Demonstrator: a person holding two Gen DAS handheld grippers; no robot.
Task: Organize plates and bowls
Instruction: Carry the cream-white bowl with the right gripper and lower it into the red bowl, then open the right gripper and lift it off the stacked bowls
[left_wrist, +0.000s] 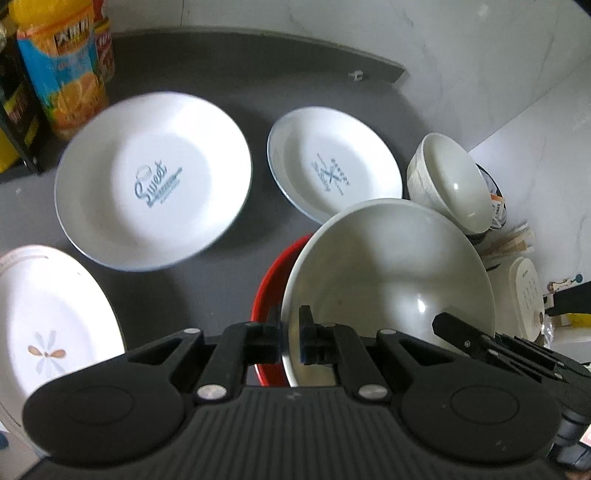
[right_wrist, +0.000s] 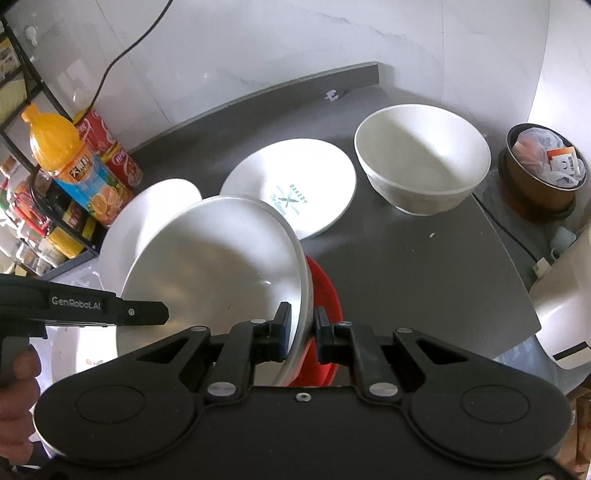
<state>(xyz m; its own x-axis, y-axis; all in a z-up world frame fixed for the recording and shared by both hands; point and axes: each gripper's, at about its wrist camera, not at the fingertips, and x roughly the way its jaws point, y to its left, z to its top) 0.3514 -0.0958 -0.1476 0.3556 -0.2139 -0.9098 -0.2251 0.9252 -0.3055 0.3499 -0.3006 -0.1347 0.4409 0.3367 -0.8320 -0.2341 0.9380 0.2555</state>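
Near the front edge of the dark counter (right_wrist: 424, 266), a big white bowl (right_wrist: 221, 266) is held tilted over a red bowl (right_wrist: 325, 295). Left gripper (left_wrist: 290, 338) pinches its rim, one finger inside and one outside; right gripper (right_wrist: 301, 332) straddles the rim on the opposite side, fingers narrow, but contact is not sure. The step, I judge: move the bowl w/ both grippers, maybe to nest it. Next move needs both grippers to travel together, keeping level. A smaller white bowl (right_wrist: 421, 162) stands toward the back right corner, plates (left_wrist: 151, 181) toward the back. The red bowl is mostly hidden; the plate print is blurred.
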